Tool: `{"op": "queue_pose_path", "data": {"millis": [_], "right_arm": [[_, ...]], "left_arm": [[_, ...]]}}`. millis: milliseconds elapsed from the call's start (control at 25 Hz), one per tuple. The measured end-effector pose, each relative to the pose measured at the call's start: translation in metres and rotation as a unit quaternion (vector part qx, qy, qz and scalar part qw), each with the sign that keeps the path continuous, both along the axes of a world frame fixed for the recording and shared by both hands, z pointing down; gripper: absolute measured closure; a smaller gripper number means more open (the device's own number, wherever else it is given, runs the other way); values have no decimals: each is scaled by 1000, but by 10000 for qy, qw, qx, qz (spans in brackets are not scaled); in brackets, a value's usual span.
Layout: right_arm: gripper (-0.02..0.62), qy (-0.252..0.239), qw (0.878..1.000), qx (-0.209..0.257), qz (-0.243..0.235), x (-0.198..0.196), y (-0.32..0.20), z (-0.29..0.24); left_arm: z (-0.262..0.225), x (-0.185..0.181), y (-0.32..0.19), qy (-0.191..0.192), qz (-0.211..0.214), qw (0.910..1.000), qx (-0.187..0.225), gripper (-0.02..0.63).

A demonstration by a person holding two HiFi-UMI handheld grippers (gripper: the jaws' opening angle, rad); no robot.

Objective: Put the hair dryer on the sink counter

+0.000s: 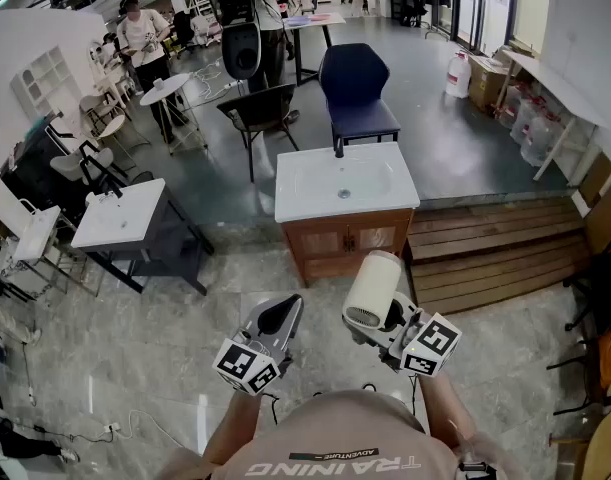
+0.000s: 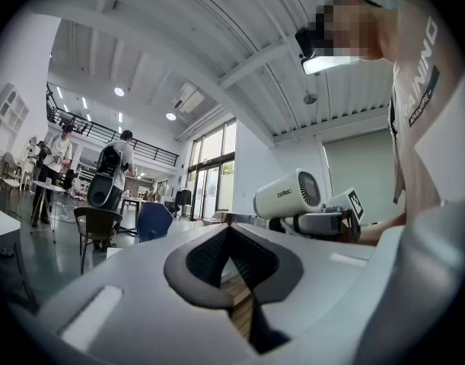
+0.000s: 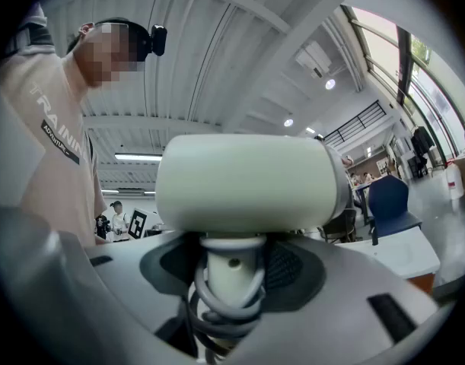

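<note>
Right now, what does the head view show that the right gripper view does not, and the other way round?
Only the head view: the brown wooden plank steps and a small white washbasin on a dark stand. Only the right gripper view: the grey cord coiled round the cream-white hair dryer's handle, and the white ceiling beams. Both: that hair dryer gripped in the right tongs, and the dark blue chair.

Open floor ran from the person up to the sink counter, a straight approach from the front. The flat rim either side of the basin gave landing room. The faucet stood at the back edge. A blue chair closed off the rear. Wooden steps bordered the right, and a white table stood well apart on the left.
</note>
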State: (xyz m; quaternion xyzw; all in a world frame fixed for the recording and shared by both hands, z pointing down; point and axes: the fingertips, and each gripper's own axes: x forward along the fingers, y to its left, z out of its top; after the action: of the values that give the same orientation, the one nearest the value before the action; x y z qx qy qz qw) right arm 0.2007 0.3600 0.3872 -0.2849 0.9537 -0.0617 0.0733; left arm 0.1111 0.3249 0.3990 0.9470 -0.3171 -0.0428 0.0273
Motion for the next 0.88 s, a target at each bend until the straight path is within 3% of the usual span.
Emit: {"op": "queue_pose_path", "data": {"millis": [480,880], "right_arm": [[374,74,9995,-75,284,2,-5,0],[374,290,9951,-139,939,7,-12,4]], "left_arm": [[-6,-1,-2,71,42,10000,-19,598],[-1,-10,-10,-26,80,9999,-87,598]]}}
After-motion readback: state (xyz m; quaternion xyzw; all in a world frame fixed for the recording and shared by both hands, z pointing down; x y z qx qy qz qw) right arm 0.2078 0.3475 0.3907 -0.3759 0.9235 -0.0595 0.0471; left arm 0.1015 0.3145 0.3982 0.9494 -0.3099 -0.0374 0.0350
